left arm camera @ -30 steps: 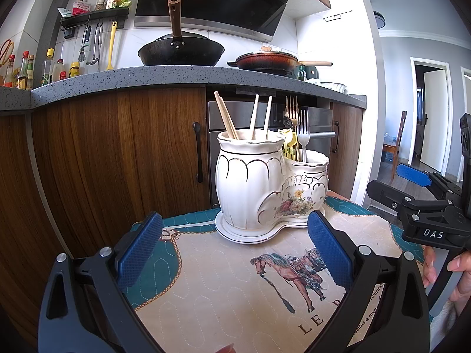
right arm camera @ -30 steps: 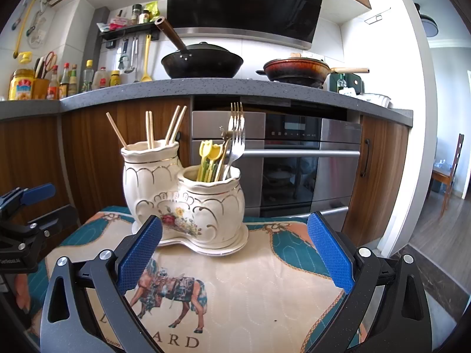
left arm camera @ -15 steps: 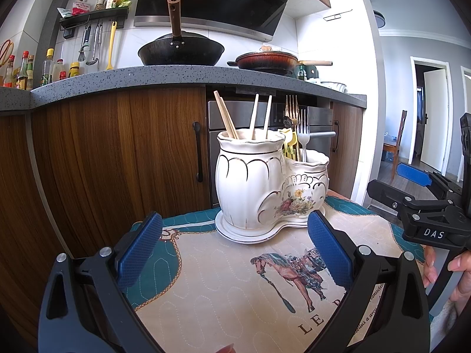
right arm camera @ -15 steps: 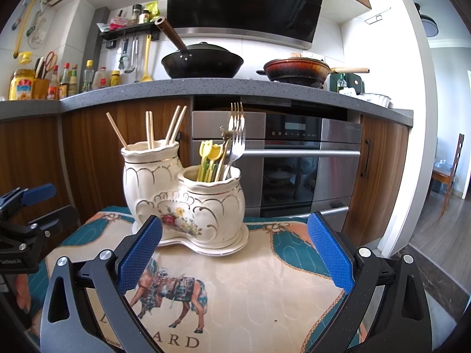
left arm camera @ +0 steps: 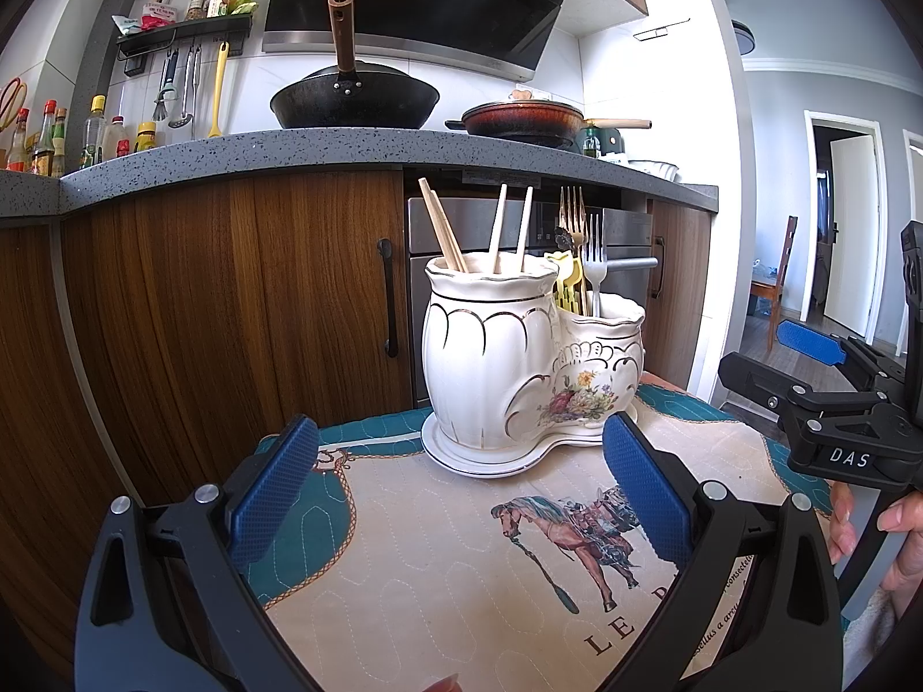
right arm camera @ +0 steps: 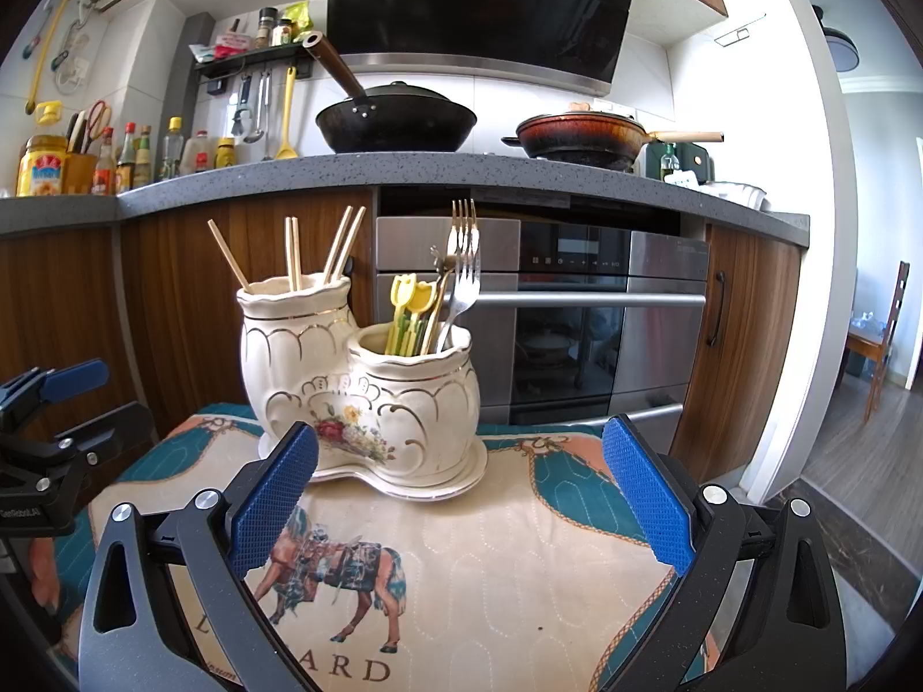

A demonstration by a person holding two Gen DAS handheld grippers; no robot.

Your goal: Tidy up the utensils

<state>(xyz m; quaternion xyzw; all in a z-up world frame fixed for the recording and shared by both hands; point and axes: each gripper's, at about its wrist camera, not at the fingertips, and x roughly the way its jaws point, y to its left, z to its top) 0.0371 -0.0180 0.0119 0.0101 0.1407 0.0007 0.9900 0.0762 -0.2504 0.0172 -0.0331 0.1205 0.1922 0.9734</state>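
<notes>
1. The black right gripper [left arm camera: 839,398] has white letters on its side. They say "DAS".
2. The cloth [left arm camera: 461,565] with the horse picture has big dark letters. In the left view you can read "LE". In the right view you can read "ARD".
3. Small slanted words run along the cloth's edge. They are too small to read.
4. The left gripper [right arm camera: 55,409] has a tiny white label, too blurry to read for sure.

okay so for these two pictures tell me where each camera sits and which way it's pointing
Left wrist: on the left gripper, facing the utensil holder and cabinets from its taller side; right gripper and fingers at right edge.
Right wrist: on the right gripper, facing the holder's shorter, flowered side and oven; left gripper at left edge.
Shared: holder, chopsticks, forks, horse cloth, both pans.
</notes>
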